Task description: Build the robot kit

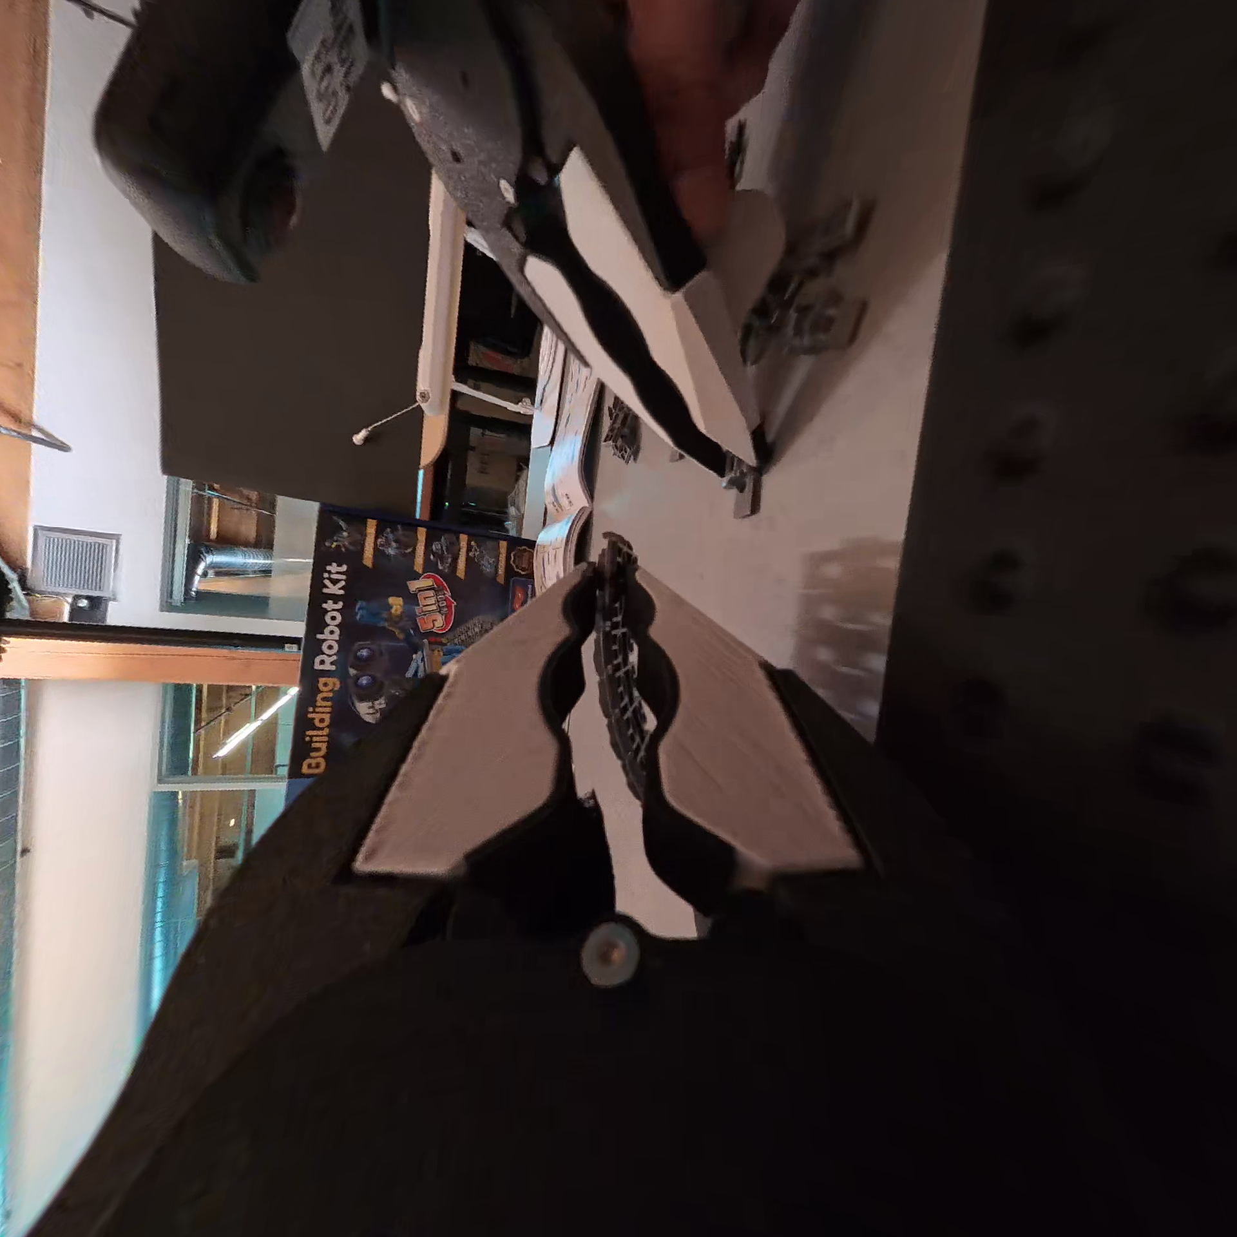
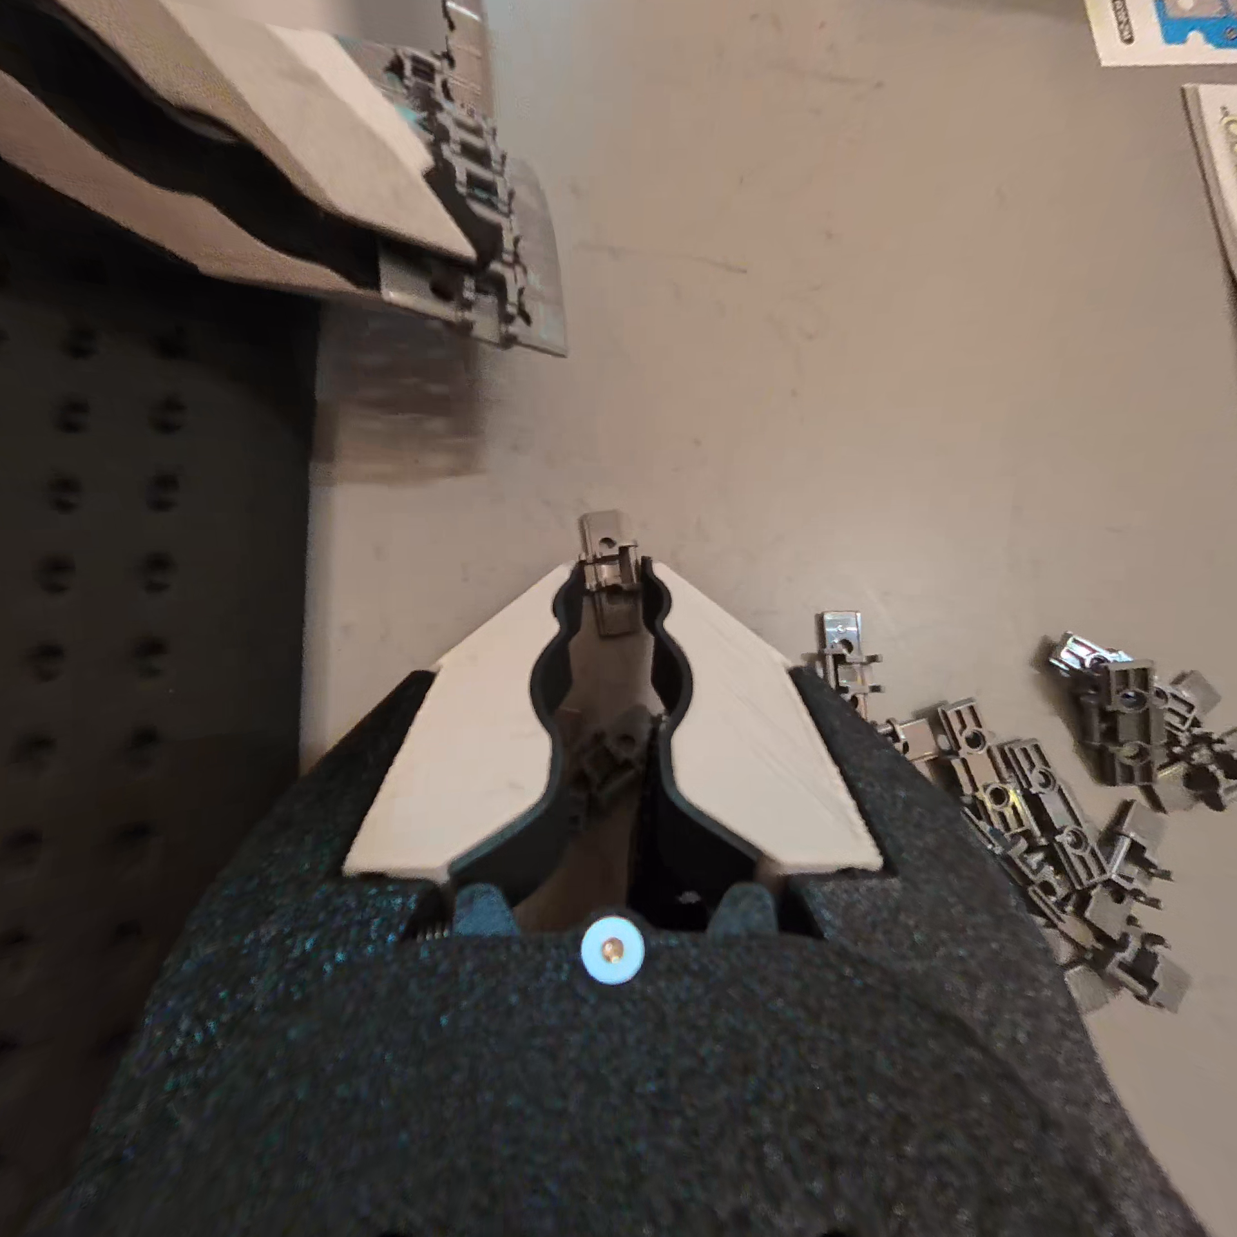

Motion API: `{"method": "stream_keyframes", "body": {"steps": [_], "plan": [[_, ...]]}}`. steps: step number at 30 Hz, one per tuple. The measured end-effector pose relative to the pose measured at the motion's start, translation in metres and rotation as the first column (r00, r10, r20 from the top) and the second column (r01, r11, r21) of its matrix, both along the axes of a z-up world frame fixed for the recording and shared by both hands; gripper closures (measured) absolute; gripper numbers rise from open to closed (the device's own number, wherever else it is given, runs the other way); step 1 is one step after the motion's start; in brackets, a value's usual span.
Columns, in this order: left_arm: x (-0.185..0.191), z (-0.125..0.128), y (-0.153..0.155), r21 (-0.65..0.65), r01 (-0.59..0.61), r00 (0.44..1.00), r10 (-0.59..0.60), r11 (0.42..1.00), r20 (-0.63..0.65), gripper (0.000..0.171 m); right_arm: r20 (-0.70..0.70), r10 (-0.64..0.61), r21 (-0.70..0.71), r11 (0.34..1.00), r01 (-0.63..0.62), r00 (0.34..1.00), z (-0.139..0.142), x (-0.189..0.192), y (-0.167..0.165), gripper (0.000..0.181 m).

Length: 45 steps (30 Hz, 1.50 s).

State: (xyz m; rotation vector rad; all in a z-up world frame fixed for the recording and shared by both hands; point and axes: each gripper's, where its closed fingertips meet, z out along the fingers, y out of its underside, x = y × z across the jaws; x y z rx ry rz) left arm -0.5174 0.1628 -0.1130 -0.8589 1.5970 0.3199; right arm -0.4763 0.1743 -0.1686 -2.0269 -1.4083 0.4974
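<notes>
Landmark: the pale tabletop [image 2: 870, 335]. At its left edge lies a dark perforated board [image 2: 147, 535]; above that edge the left gripper [image 2: 482, 258] is clenched on a curved grey chain of plastic links [image 2: 482, 201], seen edge-on between its tips in the left wrist view [image 1: 619, 642]; the links run back along the inner pads. Toward the tabletop's middle the right gripper [image 2: 610, 569] grasps a small grey plastic connector piece [image 2: 606, 569] at its tips, the piece's end pointing forward, just above the surface. Right of it, a loose pile of grey connector pieces [image 2: 1044, 823] rests on the tabletop; printed instruction sheets [image 2: 1165, 33] lie at its far right corner; a kit box [image 1: 401, 636] stands upright at the far edge.
</notes>
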Motion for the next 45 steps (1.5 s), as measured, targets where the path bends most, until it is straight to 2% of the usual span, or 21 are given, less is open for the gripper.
{"method": "stream_keyframes", "body": {"steps": [2, 4, 7, 9, 12, 14, 16, 25, 35, 40, 45], "plan": [[-0.001, 0.0, 0.0, 0.02, -0.002, 1.0, 0.002, 1.0, -0.002, 0.165, -0.036, -0.004, 0.002, 1.0, 0.004, 0.999, 0.006, 0.001, -0.001, 0.164], [0.0, 0.0, -0.004, -0.013, 0.015, 1.0, -0.015, 1.0, 0.008, 0.165, -0.168, 0.02, 0.005, 1.0, -0.02, 0.986, 0.029, -0.005, -0.006, 0.164], [0.002, 0.006, -0.014, -0.083, 0.073, 0.996, -0.068, 0.994, 0.062, 0.165, -0.419, 0.13, 0.012, 0.99, -0.137, 0.899, 0.085, -0.018, -0.027, 0.165], [0.005, 0.019, -0.026, -0.146, 0.136, 0.983, -0.115, 0.98, 0.142, 0.166, -0.467, 0.238, 0.027, 0.967, -0.255, 0.852, 0.106, -0.026, -0.05, 0.165], [0.01, 0.048, -0.049, -0.21, 0.24, 0.947, -0.181, 0.948, 0.267, 0.165, -0.404, 0.367, 0.029, 0.921, -0.39, 0.838, 0.124, -0.034, -0.078, 0.165], [0.013, 0.067, -0.061, -0.243, 0.3, 0.919, -0.21, 0.923, 0.334, 0.165, -0.381, 0.43, 0.081, 0.897, -0.434, 0.818, 0.144, -0.038, -0.087, 0.165], [0.013, 0.081, -0.071, -0.253, 0.351, 0.895, -0.244, 0.901, 0.373, 0.165, -0.313, 0.478, 0.085, 0.875, -0.477, 0.821, 0.152, -0.039, -0.09, 0.165], [0.006, 0.119, -0.077, -0.205, 0.384, 0.852, -0.259, 0.901, 0.455, 0.165, -0.1, 0.612, -0.016, 0.788, -0.616, 0.785, 0.181, -0.045, -0.092, 0.165], [-0.011, 0.127, -0.055, -0.258, 0.372, 0.826, -0.191, 0.892, 0.53, 0.165, 0.105, 0.58, 0.142, 0.795, -0.589, 0.808, 0.184, -0.062, -0.069, 0.163], [-0.016, 0.133, -0.049, -0.263, 0.373, 0.803, -0.168, 0.89, 0.571, 0.164, 0.124, 0.555, 0.185, 0.802, -0.569, 0.823, 0.189, -0.067, -0.065, 0.157], [-0.02, 0.138, -0.043, -0.239, 0.339, 0.8, -0.145, 0.91, 0.582, 0.164, 0.152, 0.502, 0.273, 0.807, -0.524, 0.851, 0.195, -0.07, -0.053, 0.165]]}}
